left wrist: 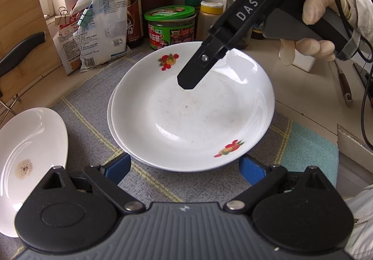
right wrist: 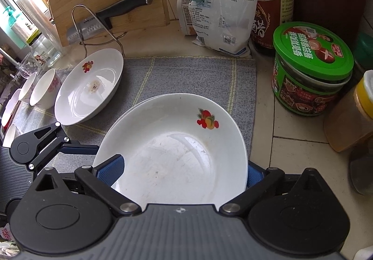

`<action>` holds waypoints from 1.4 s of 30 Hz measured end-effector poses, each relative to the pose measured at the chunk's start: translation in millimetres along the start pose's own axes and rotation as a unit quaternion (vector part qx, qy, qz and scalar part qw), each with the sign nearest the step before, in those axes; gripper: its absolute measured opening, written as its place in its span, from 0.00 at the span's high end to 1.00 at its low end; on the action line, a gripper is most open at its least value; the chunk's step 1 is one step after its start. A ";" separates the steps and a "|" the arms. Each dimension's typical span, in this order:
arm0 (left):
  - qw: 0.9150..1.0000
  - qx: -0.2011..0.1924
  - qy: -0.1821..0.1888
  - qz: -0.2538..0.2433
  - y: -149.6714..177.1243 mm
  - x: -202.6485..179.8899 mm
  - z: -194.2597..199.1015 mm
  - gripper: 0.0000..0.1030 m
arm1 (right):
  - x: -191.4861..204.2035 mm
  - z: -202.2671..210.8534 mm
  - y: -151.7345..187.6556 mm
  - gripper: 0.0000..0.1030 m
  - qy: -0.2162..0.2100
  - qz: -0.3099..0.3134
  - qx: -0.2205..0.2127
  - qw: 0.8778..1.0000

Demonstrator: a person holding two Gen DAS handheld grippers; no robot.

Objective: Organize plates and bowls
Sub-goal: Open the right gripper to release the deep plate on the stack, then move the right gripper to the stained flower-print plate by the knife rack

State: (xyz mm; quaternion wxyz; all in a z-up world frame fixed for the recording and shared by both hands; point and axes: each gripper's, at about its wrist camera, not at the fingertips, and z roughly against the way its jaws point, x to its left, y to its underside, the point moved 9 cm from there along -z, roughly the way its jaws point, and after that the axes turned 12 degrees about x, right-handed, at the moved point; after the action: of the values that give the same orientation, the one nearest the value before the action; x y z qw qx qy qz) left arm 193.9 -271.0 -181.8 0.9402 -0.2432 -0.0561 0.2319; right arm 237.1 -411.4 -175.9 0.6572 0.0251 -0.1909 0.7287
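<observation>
Two white fruit-print plates are stacked on the grey mat (left wrist: 93, 106); the top plate (left wrist: 193, 111) also shows in the right wrist view (right wrist: 177, 150). My left gripper (left wrist: 184, 169) is open, its blue pads just outside the stack's near rim. My right gripper (right wrist: 184, 171) is open over the top plate, one finger (left wrist: 198, 69) above its far side. A third, stained plate (left wrist: 28, 162) lies to the left on the mat, also in the right wrist view (right wrist: 91, 87). Small bowls (right wrist: 44, 87) stand beyond it.
Along the wall stand a green-lidded jar (left wrist: 170, 27), a dark sauce bottle (left wrist: 130, 3), clipped bags (left wrist: 100, 27), and spice jars (left wrist: 209, 20). A cutting board with a knife (right wrist: 105, 15) stands in a wire rack at the left. A cardboard edge (left wrist: 354, 143) is at the right.
</observation>
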 end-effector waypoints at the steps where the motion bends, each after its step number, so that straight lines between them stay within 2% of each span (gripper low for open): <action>1: 1.000 -0.001 -0.001 0.000 0.0 -0.3 0.4 0.03 | 0.0 0.4 0.1 0.00 0.003 0.000 0.000 1.000; 16: 1.000 -0.008 -0.008 0.001 -1.5 -1.6 2.2 0.04 | 4.1 1.0 6.7 0.00 0.060 0.016 0.012 0.998; 29: 1.000 -0.009 -0.016 -0.005 -0.5 -2.9 1.1 0.04 | 11.2 0.3 13.5 0.00 0.128 0.058 0.014 0.990; 32: 1.000 -0.017 -0.021 0.004 -1.7 -1.3 9.9 0.05 | 23.7 4.8 13.7 0.00 0.126 0.084 0.004 0.988; 35: 0.998 -0.042 -0.041 -0.001 -1.2 -0.2 27.2 0.05 | 34.8 20.2 10.2 0.00 0.185 0.126 -0.028 0.974; 39: 0.997 -0.054 -0.051 0.032 4.3 5.6 37.9 0.05 | 45.9 35.5 10.4 0.00 0.195 0.134 -0.062 0.970; 42: 0.994 -0.067 -0.060 0.065 10.5 11.8 46.2 0.05 | 52.2 38.5 12.5 0.00 0.190 0.122 -0.083 0.971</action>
State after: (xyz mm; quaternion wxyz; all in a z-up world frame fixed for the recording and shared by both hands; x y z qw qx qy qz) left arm 189.9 -237.4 -146.5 0.8995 -0.2947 -0.1115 0.3027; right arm 209.7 -374.7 -128.3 0.5871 -0.1919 -0.1239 0.7767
